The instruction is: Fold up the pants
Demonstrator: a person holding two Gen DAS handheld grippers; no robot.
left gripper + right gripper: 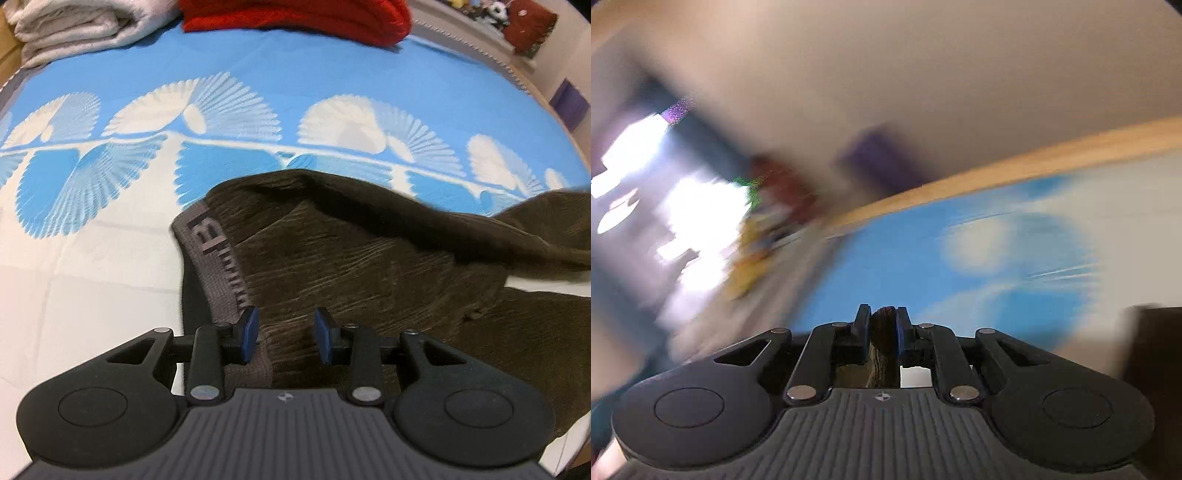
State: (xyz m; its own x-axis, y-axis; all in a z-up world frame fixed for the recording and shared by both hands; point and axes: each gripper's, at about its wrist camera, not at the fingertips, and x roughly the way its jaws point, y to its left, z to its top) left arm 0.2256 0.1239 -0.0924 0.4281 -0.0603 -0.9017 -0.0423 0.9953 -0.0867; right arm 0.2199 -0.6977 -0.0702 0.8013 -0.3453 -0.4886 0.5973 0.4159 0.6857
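Note:
Dark brown corduroy pants (369,258) lie crumpled on a blue and white bedspread (258,59), their grey lettered waistband (214,251) at the left. My left gripper (285,334) points down over the waistband end, open, its blue pads apart with the fabric below them. The right wrist view is heavily motion-blurred. There my right gripper (882,326) is shut on a fold of the brown pants fabric (883,354), which sticks up between the pads above the bedspread (923,251).
A red blanket (295,14) and a folded white blanket (74,29) lie at the bed's far end. A shelf with toys (517,22) stands at the back right. A wooden bed edge (997,170) borders the bedspread. A dark blurred shape (1152,369) shows at the right.

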